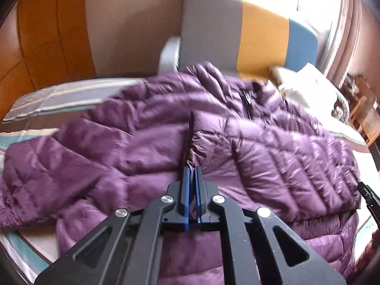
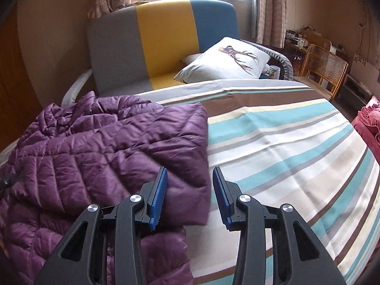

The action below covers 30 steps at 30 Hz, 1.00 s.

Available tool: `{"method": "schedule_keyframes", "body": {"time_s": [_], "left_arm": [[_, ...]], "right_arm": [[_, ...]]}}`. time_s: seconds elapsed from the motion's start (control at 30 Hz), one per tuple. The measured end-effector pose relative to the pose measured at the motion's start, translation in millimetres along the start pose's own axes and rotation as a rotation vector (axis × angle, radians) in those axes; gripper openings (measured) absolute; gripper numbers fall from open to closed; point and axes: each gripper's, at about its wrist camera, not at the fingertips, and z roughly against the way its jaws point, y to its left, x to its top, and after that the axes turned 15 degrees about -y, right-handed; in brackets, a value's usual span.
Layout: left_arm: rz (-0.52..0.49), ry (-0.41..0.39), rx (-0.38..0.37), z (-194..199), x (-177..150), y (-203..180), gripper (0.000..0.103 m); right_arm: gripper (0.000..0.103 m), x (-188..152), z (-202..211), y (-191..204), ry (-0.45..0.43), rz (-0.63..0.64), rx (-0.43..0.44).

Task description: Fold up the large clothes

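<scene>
A purple quilted down jacket point(image 1: 142, 147) lies spread on the striped bed sheet point(image 1: 47, 99). My left gripper point(image 1: 192, 171) is shut on a raised fold of the jacket's edge near its middle, the fabric standing up from between the blue pads. In the right wrist view the jacket point(image 2: 95, 147) covers the left half of the bed, one panel folded over with a straight right edge. My right gripper point(image 2: 190, 173) is open and empty, just above the jacket's folded edge, with the striped sheet point(image 2: 285, 147) to its right.
A grey, yellow and blue sofa back point(image 2: 166, 40) stands behind the bed with a white deer-print pillow point(image 2: 225, 59). A rattan chair point(image 2: 323, 66) and cluttered shelf are far right. A red cloth point(image 2: 370, 123) lies at the bed's right edge. Wooden wardrobe point(image 1: 47, 30) at left.
</scene>
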Motion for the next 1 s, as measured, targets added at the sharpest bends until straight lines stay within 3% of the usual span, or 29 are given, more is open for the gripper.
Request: {"method": "schedule_keyframes", "body": {"time_s": [0.13,0.2,0.27,0.37,0.5,0.7,0.77,0.8,0.83,0.87,0.9,1.0], "left_arm": [[0.012,-0.015,0.035,9,-4,22,0.003],[-0.007,0.004,0.035,5,-11,25,0.003],[-0.013,0.007,0.047,3,-17,26,0.004],[-0.006,0.016,0.063,-4,-21,25,0.005],[-0.044,0.037,0.085,-15,-24,17,0.007],[-0.118,0.039,0.124,-18,-27,6,0.008],[-0.112,0.037,0.127,-15,-25,7,0.015],[-0.106,0.034,0.14,-10,-23,11,0.032],[-0.102,0.027,0.152,-4,-22,14,0.058],[-0.086,-0.002,0.159,7,-20,20,0.065],[-0.07,-0.024,0.153,15,-19,25,0.066],[0.001,-0.075,0.156,38,-11,38,0.05]], "right_arm": [[0.04,6,-7,9,-0.008,0.004,0.046],[0.031,6,-12,16,-0.004,0.014,0.072],[0.03,6,-21,23,0.016,0.028,0.092],[0.03,6,-33,27,0.031,0.056,0.061],[0.03,-7,-59,25,0.117,0.052,0.045],[0.03,-9,-62,31,0.102,0.08,0.025],[0.03,-7,-59,29,0.102,0.064,0.031],[0.03,-4,-54,28,0.096,0.06,0.025],[0.03,-2,-47,27,0.083,0.058,0.026],[0.03,2,-38,25,0.055,0.053,0.036],[0.03,3,-29,25,0.034,0.053,0.05],[0.03,8,-7,37,-0.007,0.085,0.097]]}}
